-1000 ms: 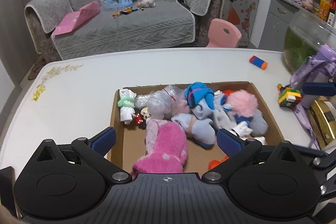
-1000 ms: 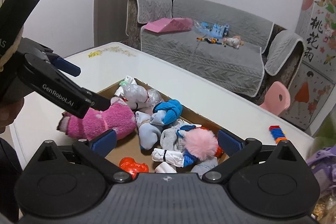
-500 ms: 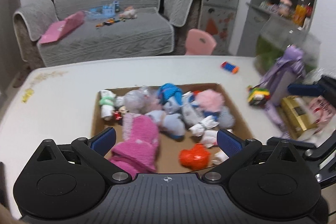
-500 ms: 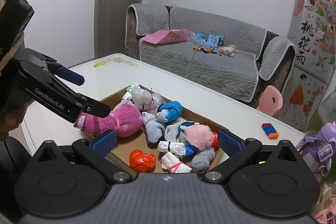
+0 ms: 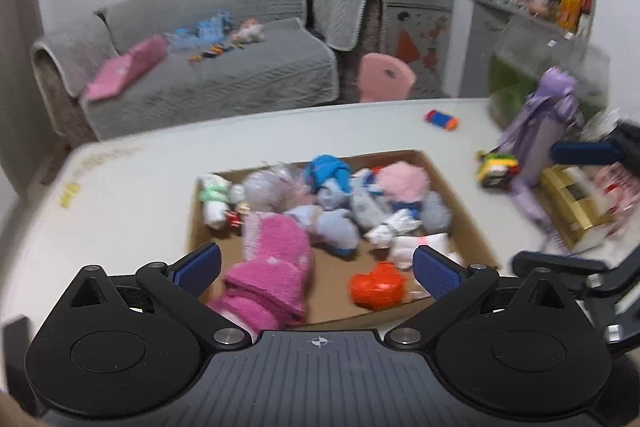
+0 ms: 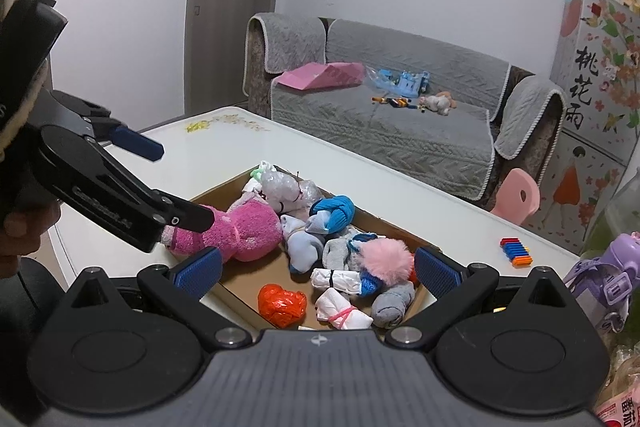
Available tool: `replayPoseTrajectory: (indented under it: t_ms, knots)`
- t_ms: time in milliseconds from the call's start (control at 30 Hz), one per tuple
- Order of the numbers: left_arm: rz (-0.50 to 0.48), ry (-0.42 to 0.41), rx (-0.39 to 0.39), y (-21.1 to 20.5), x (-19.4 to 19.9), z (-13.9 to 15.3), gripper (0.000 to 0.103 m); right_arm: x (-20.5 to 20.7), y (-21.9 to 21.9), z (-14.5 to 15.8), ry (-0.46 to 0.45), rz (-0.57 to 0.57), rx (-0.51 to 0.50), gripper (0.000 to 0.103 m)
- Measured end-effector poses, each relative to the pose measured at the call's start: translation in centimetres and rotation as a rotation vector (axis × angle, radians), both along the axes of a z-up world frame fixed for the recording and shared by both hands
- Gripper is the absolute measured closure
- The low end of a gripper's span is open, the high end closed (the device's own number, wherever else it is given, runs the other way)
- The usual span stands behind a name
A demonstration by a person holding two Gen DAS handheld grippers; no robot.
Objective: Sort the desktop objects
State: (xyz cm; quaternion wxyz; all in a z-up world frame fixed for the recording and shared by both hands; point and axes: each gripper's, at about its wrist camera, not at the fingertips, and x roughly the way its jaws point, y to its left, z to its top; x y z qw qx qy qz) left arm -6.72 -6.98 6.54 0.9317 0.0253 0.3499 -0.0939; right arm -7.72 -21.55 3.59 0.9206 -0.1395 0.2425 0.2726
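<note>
Socks (image 6: pixel 332 213) and orange bundle (image 6: pixel 281 304) fill cardboard box (image 6: pixel 236 297).

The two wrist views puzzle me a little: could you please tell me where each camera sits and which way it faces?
Left wrist: on the left gripper, looking across the cardboard box toward the sofa; its open jaws show, the right gripper at the edge.
Right wrist: on the right gripper, facing the box from its other end; the left gripper and a hand show.
Shared: box, pink plush sock, sofa.

White table (image 6: pixel 404 195) under cardboard box (image 6: pixel 240 287)
</note>
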Motion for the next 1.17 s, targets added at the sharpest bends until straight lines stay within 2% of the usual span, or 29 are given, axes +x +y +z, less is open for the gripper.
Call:
replayPoseTrajectory:
  t_ms: [133, 333, 1167]
  knots:
    - [-0.003, 0.008, -0.065, 0.6, -0.2, 0.0, 0.000, 0.0, 0.0, -0.1, 0.004, -0.002, 0.001, 0.001]
    - [0.020, -0.013, 0.028, -0.4, -0.4, -0.1, 0.001, -0.3, 0.2, -0.1, 0.003, 0.000, 0.003, 0.001]
    - [0.017, -0.030, 0.053, -0.8, -0.6, -0.2, 0.001, -0.2, -0.1, -0.4, 0.019, -0.004, 0.004, 0.001]
